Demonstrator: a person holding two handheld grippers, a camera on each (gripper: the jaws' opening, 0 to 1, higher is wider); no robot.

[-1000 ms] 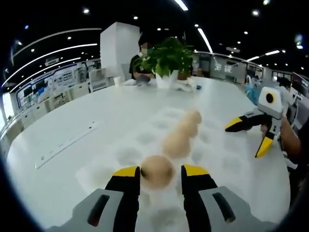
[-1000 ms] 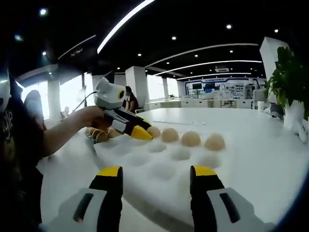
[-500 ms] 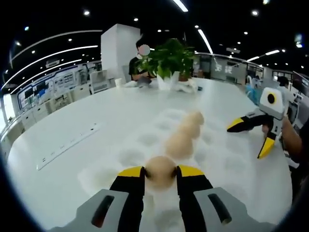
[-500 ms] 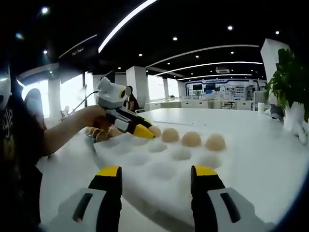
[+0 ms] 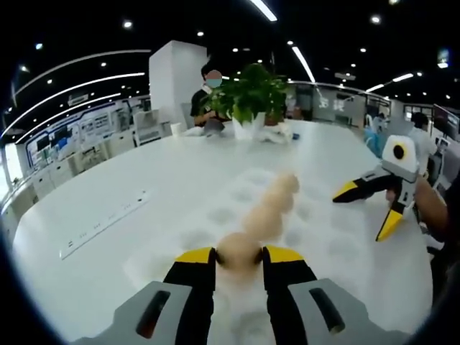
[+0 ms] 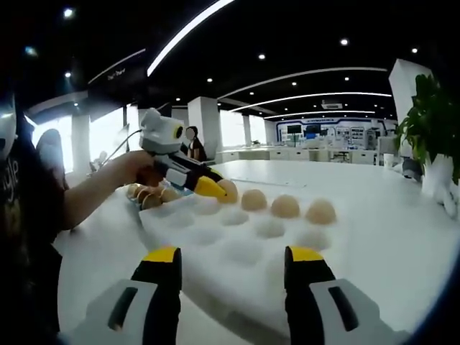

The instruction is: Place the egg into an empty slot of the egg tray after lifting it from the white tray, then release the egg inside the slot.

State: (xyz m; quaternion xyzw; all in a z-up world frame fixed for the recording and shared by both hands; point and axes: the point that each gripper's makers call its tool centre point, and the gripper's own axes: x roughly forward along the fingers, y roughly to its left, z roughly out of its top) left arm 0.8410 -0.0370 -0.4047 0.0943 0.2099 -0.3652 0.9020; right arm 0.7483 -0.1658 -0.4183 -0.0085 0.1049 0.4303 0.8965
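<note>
presently, working left to right with the egg tray [image 6: 237,244] as the landmark: off its left end, in the right gripper view, a small group of brown eggs [image 6: 147,198] lies beside the person's hand [image 6: 136,171]; what they rest on cannot be made out. that hand carries the left tool [image 6: 213,188], which reaches over the tray's far left corner. in the left gripper view the left tool [image 5: 239,257] has its yellow-tipped jaws pressed against both sides of the egg [image 5: 238,251], so the egg is pinched and held at or just above a tray slot; whether it touches the slot floor cannot be told. right of it along the tray's far row sit three more eggs [image 6: 285,206], each in its own slot. the nearer rows of the egg tray show only empty hollows. at the tray's near edge the right tool [image 6: 234,260] hangs with its jaws spread wide and nothing between them; in the left gripper view the right tool [image 5: 370,208] appears spread likewise, off the tray's right side. beyond the tray on the white worktop [image 5: 144,172] stands a potted plant [image 5: 249,90].

judged progress: the lift looks done and the egg is at its slot; lowering fully and opening the jaws remain.
</note>
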